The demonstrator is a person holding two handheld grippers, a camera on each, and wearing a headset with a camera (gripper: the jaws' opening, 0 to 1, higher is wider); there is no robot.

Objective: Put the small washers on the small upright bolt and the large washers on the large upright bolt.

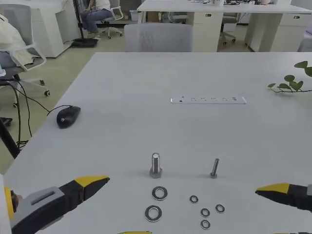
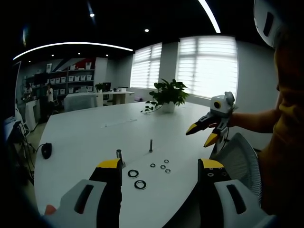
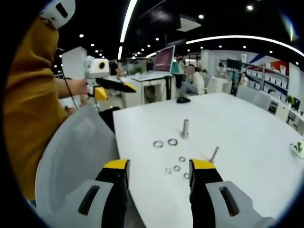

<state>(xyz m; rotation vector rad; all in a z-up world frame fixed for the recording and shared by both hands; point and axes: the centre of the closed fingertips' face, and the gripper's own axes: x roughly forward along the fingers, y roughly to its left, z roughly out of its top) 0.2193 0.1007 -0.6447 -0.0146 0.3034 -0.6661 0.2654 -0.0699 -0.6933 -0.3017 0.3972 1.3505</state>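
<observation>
On a white desk (image 1: 195,126), a large bolt (image 1: 155,165) and a small bolt (image 1: 214,168) stand upright. Just in front lie two large washers (image 1: 159,193) and four small washers (image 1: 205,212). The left gripper (image 2: 161,166) and right gripper (image 3: 159,165) have their fingers spread and empty.

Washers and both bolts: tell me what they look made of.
Washers: probably steel, judging by the bright silvery finish with light glinting off the rings. Large bolt and small bolt: metal too, with a duller grey sheen; plated or plain steel, cannot tell.
</observation>
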